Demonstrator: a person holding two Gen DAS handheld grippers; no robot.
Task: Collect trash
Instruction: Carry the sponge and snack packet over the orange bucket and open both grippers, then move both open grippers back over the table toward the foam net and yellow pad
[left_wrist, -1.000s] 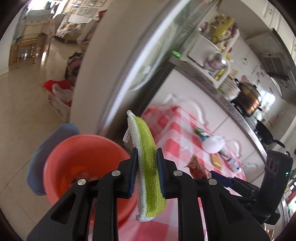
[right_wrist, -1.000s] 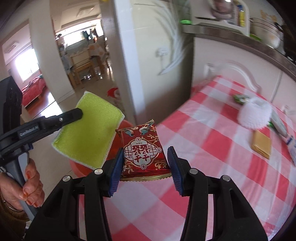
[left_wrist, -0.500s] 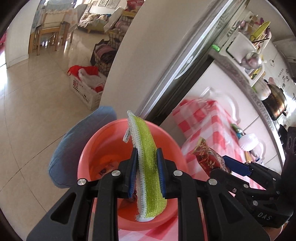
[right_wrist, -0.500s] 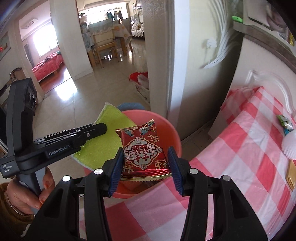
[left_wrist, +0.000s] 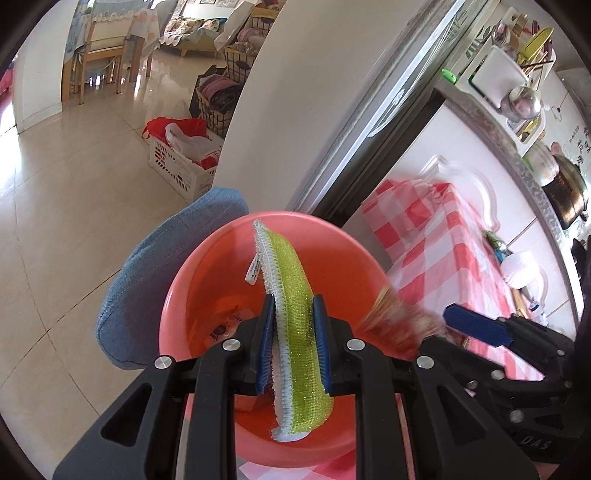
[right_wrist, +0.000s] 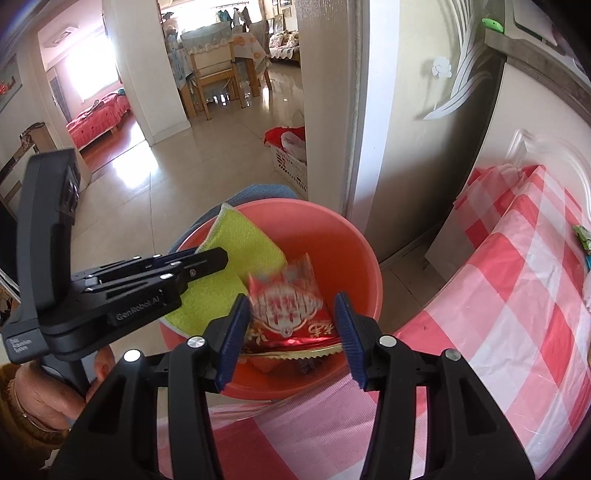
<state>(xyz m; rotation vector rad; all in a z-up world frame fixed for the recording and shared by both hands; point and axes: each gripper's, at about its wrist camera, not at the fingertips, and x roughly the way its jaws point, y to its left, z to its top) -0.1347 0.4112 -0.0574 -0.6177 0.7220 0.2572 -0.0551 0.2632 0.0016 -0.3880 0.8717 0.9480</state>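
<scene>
My left gripper (left_wrist: 293, 328) is shut on a green-yellow sponge cloth (left_wrist: 295, 314) and holds it over the coral-red plastic basin (left_wrist: 207, 273). The cloth also shows in the right wrist view (right_wrist: 236, 243). My right gripper (right_wrist: 291, 314) is open over the same basin (right_wrist: 354, 243). A red snack packet (right_wrist: 291, 310) is blurred between its parted jaws, dropping into the basin. The packet shows as a blur in the left wrist view (left_wrist: 391, 325). Some wrappers lie on the basin's bottom (left_wrist: 225, 325).
The basin sits on a blue-cushioned stool (left_wrist: 147, 280) beside a table with a red-checked cloth (right_wrist: 517, 295). A white round object (left_wrist: 521, 266) and small items lie farther along the table. A white laundry basket (left_wrist: 177, 166) stands on the tiled floor by a wall corner.
Both grippers have moved from the table to above the basin. The right gripper's jaws have opened wider and let go of the red snack packet, which is now falling.
</scene>
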